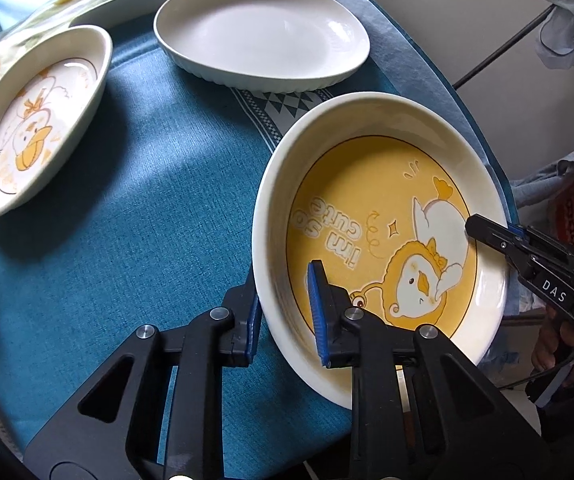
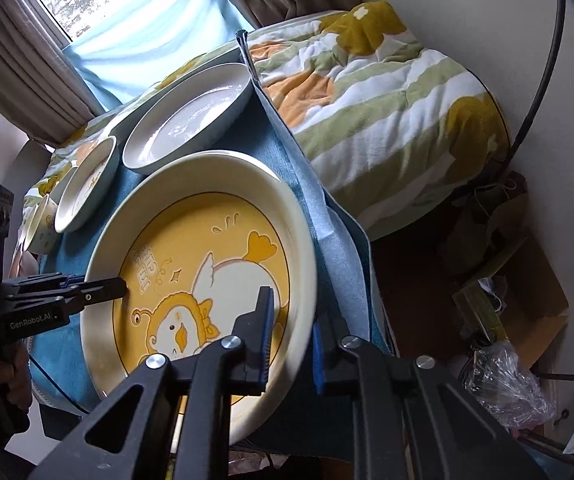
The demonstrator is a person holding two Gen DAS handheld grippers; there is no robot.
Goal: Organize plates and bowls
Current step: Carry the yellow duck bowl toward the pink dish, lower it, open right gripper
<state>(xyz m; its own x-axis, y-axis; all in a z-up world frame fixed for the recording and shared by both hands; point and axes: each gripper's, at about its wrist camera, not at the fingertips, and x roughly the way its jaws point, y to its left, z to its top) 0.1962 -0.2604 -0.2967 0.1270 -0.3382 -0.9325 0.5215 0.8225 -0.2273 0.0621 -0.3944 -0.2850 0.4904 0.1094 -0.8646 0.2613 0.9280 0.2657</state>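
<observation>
A large round dish with a yellow duck print (image 1: 367, 216) sits at the right edge of the blue tablecloth (image 1: 127, 220); it also shows in the right wrist view (image 2: 207, 248). My left gripper (image 1: 287, 312) is shut on its near-left rim, one finger inside, one outside. My right gripper (image 2: 291, 340) is shut on the opposite rim and shows in the left wrist view (image 1: 487, 236). A plain white oval dish (image 1: 263, 32) lies behind, and a small duck-print dish (image 1: 35, 120) lies at the left.
A small duck bowl (image 2: 43, 224) stands at the far left of the table. A larger plate (image 1: 135, 4) lies at the back. A striped quilt on a bed (image 2: 387, 100) borders the table. Bags and clutter (image 2: 499, 340) lie on the floor at the right.
</observation>
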